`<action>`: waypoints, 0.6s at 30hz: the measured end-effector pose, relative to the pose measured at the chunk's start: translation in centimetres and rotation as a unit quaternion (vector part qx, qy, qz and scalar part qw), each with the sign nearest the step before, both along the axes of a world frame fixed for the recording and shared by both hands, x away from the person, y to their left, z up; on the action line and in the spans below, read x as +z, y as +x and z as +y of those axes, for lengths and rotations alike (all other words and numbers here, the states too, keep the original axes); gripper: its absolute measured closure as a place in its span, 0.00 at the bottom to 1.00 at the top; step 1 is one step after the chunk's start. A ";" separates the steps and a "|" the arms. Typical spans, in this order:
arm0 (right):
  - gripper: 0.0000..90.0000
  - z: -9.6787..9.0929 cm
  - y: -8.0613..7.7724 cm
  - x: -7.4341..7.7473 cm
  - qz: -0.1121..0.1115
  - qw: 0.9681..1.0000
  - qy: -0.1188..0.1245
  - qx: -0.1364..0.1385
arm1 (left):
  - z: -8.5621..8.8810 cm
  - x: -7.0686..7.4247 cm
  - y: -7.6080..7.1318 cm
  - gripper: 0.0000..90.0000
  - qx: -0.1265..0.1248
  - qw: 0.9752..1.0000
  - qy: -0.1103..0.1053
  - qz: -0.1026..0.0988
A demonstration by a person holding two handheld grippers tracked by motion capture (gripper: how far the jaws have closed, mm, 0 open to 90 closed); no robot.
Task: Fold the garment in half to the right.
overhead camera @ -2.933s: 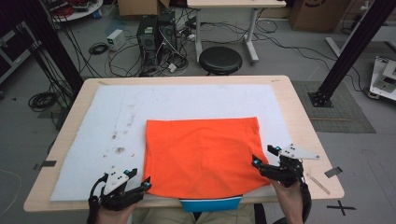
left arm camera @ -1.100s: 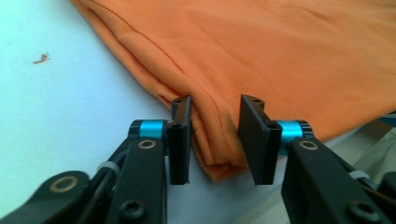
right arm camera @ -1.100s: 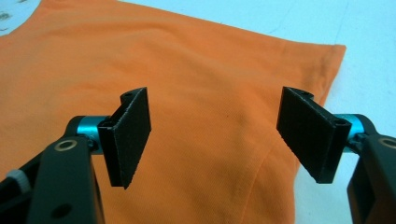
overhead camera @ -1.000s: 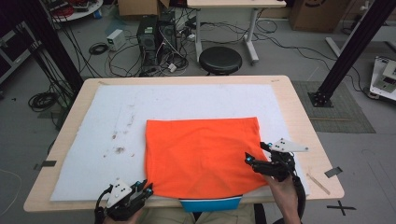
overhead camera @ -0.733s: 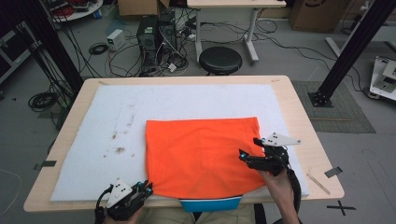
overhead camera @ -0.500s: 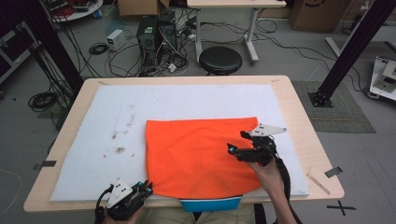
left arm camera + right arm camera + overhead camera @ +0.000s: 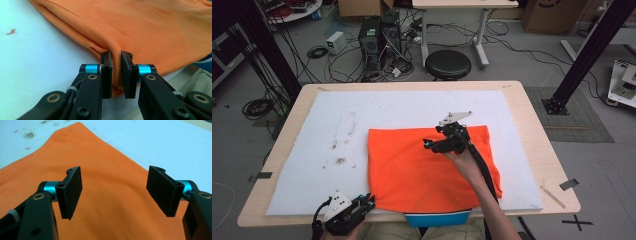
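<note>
A: Where's the orange shirt (image 7: 427, 167)?
B: Flat on the white mat (image 7: 312, 145), toward its near right part. The left gripper (image 7: 116, 72) is pinching the shirt's near-left corner, jaws having just closed — pads look tight, I think.
A: And the right gripper (image 7: 116, 192)?
B: Over the shirt's far part — jaws wide apart, holding nothing.

right gripper (image 7: 428, 145): moved from edge to over orange shirt (image 7: 412, 170) | jaws wide
</note>
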State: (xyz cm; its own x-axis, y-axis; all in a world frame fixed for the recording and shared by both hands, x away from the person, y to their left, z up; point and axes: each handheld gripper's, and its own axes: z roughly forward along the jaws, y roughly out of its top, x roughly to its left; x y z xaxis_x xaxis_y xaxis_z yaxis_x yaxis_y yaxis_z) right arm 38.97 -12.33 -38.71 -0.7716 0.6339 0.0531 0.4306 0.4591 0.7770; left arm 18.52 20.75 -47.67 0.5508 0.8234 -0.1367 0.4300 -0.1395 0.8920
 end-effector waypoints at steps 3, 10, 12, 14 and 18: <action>0.33 1.2 1.3 0.1 0.012 1.000 -0.002 0.006 | 0.0 0.0 0.0 0.89 -0.001 1.000 -0.001 0.001; 0.35 4.7 4.0 0.3 0.018 0.999 0.002 0.029 | 0.0 0.0 0.0 0.89 -0.001 1.000 0.001 0.001; 0.35 5.8 4.5 0.1 0.019 0.999 0.002 0.037 | 0.0 0.0 0.0 0.89 -0.001 1.000 0.000 0.001; 0.36 6.8 4.8 0.0 0.023 0.999 -0.001 0.047 | 0.0 0.0 0.0 0.88 -0.001 1.000 0.001 0.002; 0.36 8.5 5.5 -0.6 0.022 0.998 0.000 0.058 | 0.0 0.0 0.1 0.88 -0.002 1.000 0.000 0.003</action>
State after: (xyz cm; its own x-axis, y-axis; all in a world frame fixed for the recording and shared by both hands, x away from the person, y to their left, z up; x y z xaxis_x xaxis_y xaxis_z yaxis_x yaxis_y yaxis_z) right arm 44.49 -3.83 -39.31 -0.8362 0.5412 0.0884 0.4089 0.5080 0.7581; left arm 18.58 20.77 -47.63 0.5534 0.8211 -0.1400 0.4347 -0.1412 0.8895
